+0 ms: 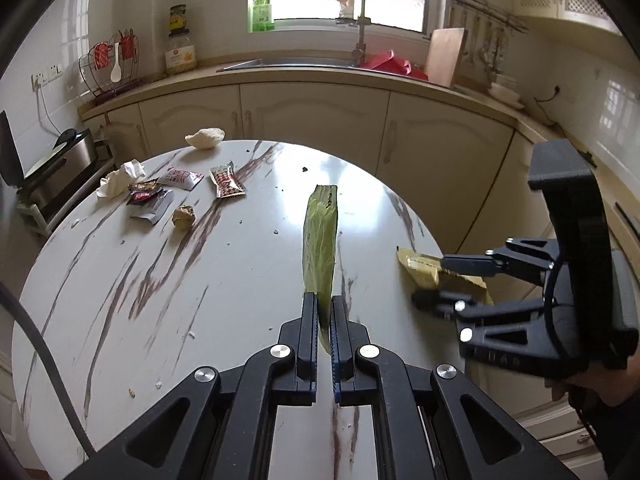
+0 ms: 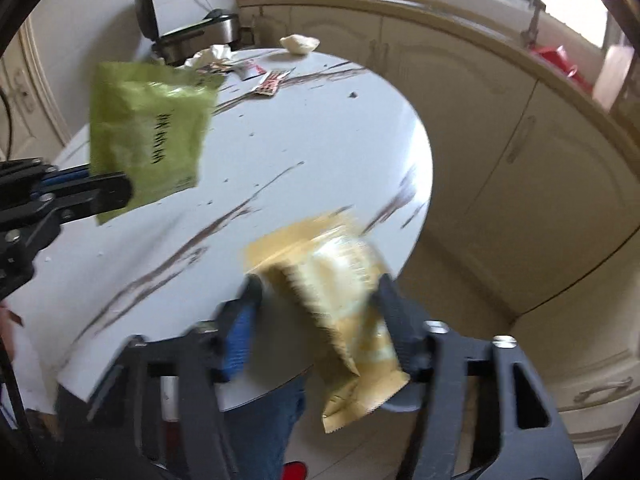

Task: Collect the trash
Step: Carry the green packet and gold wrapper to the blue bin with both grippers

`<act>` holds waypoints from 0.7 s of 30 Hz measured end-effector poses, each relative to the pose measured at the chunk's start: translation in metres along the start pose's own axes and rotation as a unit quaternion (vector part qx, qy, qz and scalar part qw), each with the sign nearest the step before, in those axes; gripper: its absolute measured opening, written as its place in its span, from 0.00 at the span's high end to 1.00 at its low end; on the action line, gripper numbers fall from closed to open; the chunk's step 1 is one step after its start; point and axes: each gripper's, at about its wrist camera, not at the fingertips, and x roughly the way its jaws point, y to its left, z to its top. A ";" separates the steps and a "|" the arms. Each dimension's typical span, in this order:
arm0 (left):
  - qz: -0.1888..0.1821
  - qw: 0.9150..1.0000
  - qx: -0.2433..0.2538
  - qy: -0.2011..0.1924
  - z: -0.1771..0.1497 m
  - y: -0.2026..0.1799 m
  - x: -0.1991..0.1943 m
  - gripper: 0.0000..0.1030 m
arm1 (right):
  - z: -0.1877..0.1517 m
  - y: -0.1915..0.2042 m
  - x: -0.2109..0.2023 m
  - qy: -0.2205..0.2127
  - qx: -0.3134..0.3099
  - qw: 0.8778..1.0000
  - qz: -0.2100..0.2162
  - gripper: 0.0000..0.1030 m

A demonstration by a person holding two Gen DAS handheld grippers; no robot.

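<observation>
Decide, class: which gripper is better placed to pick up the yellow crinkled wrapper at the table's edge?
The right gripper: the yellow crinkled wrapper lies between its parted fingers, not visibly clamped. The left gripper is shut on the green plastic bag.

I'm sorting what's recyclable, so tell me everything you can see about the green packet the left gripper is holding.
The green packet is a flat, crinkled pouch of what looks like thin plastic film, yellow-green with dark printed characters on one face. It looks empty or nearly so. The left gripper is shut on its lower edge, holding it on edge and lifted above the marble-patterned table. Only the fingers touch it.
</observation>
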 end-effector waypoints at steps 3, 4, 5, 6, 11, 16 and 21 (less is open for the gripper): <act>-0.005 1.000 -0.002 -0.002 -0.002 0.001 -0.003 0.98 | 0.004 0.001 -0.002 -0.004 -0.005 1.000 0.006 0.69; -0.005 1.000 -0.001 -0.003 -0.002 0.001 -0.004 0.98 | 0.006 0.001 -0.002 -0.005 -0.005 1.000 0.010 0.73; -0.006 1.000 -0.001 -0.004 -0.002 0.001 -0.006 0.98 | 0.006 0.000 -0.004 -0.008 -0.001 1.000 0.016 0.75; -0.006 1.000 0.000 -0.005 -0.002 0.002 -0.007 0.98 | 0.007 -0.004 -0.007 -0.014 0.011 0.999 0.029 0.79; -0.008 1.000 0.004 -0.007 -0.001 0.000 -0.010 0.98 | 0.009 -0.019 -0.015 -0.032 0.050 0.996 0.068 0.86; -0.014 1.000 0.008 -0.007 0.003 -0.005 -0.007 0.98 | 0.009 -0.028 -0.019 -0.042 0.073 0.992 0.098 0.87; -0.021 1.000 0.019 -0.006 0.009 -0.017 -0.002 0.98 | 0.007 -0.039 -0.023 -0.051 0.092 0.988 0.112 0.87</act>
